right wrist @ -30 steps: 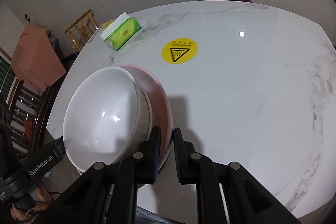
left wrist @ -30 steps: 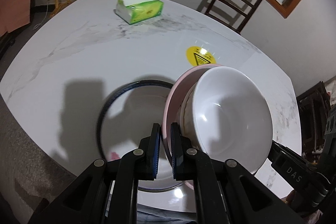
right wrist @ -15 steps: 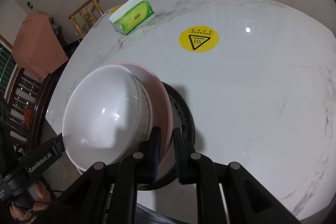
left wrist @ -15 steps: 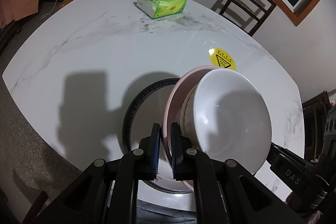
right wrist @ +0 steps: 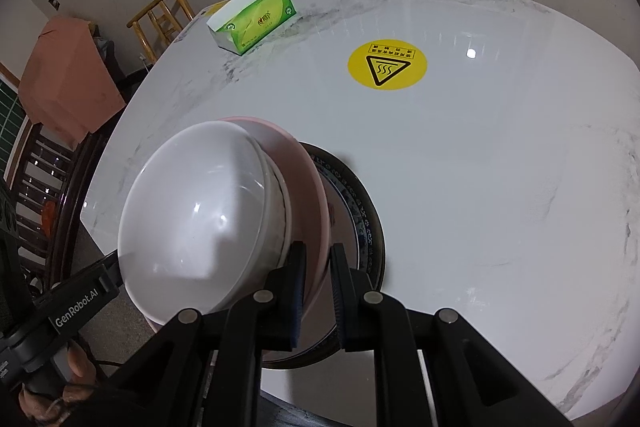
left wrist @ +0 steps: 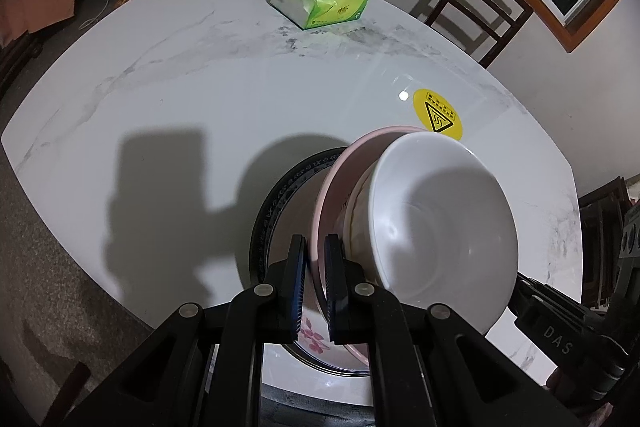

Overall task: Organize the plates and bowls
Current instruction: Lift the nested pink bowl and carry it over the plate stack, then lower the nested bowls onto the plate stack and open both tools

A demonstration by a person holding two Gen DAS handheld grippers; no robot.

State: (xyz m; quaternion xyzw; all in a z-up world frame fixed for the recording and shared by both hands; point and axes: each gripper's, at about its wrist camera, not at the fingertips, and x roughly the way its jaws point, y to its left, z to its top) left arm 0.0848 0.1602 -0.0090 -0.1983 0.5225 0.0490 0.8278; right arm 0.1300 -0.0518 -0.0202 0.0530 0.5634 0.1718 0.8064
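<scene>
Left wrist view
- Left gripper (left wrist: 316,281): it is closed on the rim of the pink plate (left wrist: 340,183); a thin rim is clamped between the two pads.
- Stack: a white bowl (left wrist: 440,227) is carried on the pink plate, with what seems a second bowl hidden under it. The stack is gripped by the plate rim, probably so that all pieces are moved together.
- Dark-rimmed plate (left wrist: 280,195): it lies on the table (left wrist: 180,99) near the front edge, directly under the held stack. A pink flower is painted on it.
- Tissue pack (left wrist: 320,3): it is placed well apart, toward the far edge.

Right wrist view
- Right gripper (right wrist: 318,291): it is closed on the opposite side of the pink plate (right wrist: 308,187) rim. Both sides are held, likely so the load is kept balanced.
- White bowl (right wrist: 192,219): it is seen on the left, resting in the plate.
- Dark-rimmed plate (right wrist: 364,215): it is partly covered by the stack. Whether the stack already touches it cannot be told.
- Yellow sticker (right wrist: 387,63): it is fixed near the table middle, clear of the plates.
- Judgement: the stack is probably being set onto the dark-rimmed plate.
</scene>
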